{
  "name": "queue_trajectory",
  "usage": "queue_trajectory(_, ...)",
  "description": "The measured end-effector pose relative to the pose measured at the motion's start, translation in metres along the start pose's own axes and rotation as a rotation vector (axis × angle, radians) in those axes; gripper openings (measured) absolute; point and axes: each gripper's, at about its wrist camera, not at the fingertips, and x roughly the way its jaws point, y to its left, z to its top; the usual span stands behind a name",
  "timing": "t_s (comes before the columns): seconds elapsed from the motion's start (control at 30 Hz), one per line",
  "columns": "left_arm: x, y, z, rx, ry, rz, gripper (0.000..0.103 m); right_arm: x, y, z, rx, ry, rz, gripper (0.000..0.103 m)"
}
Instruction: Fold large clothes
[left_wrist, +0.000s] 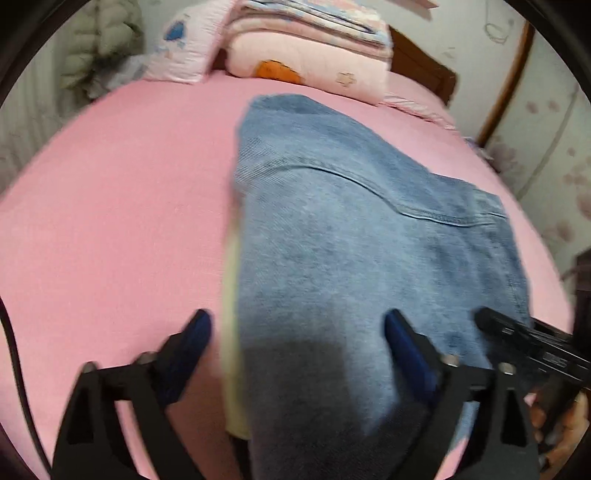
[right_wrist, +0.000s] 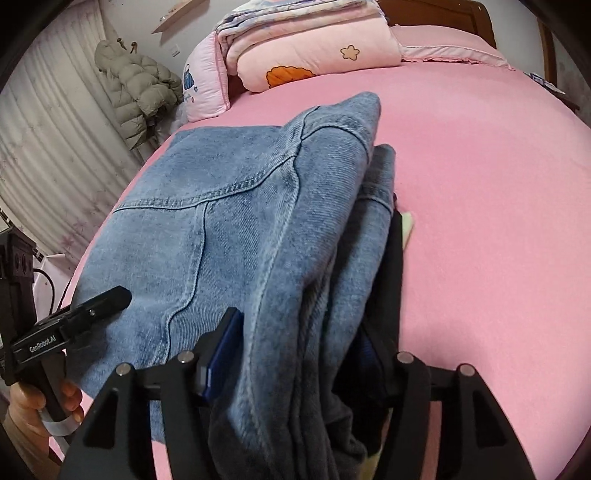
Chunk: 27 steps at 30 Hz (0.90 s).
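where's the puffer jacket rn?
Right wrist view, upper left: the puffer jacket hangs by the curtain, just left of the pink pillow at the bed's head.

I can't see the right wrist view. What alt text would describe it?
A folded blue denim garment lies on a pink bed sheet, its thick folded edge between the right gripper's fingers. The left gripper reaches in at lower left; pink folded quilts sit beyond.

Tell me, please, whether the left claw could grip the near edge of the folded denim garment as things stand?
Probably yes. The left claw is open astride the denim garment, whose near edge lies between its fingers, and nothing lies in between.
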Motion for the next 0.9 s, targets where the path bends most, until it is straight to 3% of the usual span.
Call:
queue_trajectory(0.23,-0.035,0.006,-0.015,-0.109,0.009,0.098,0.103,-0.049,0.002,-0.014,-0.082,0.018,-0.131,0.062)
queue_trajectory(0.37,-0.080,-0.018,-0.034,-0.022,-0.004,0.209,0.103,-0.082,-0.003,-0.023,-0.072,0.039,-0.161,0.062)
queue_trajectory(0.43,-0.097,-0.033,-0.038,0.018,0.003,0.229,0.103,-0.098,-0.002,-0.028,-0.069,0.041,-0.188,0.062)
queue_trajectory(0.63,-0.169,-0.074,-0.051,0.064,0.001,0.177,0.103,-0.172,-0.006,-0.053,0.025,0.052,-0.105,0.062)
queue_trajectory(0.8,-0.244,-0.122,-0.080,0.112,-0.054,0.150,0.103,-0.243,0.001,-0.079,0.010,0.028,-0.095,0.062)
queue_trajectory(0.9,-0.282,-0.150,-0.095,0.127,-0.069,0.098,0.103,-0.291,0.006,-0.093,-0.008,0.011,-0.087,0.062)
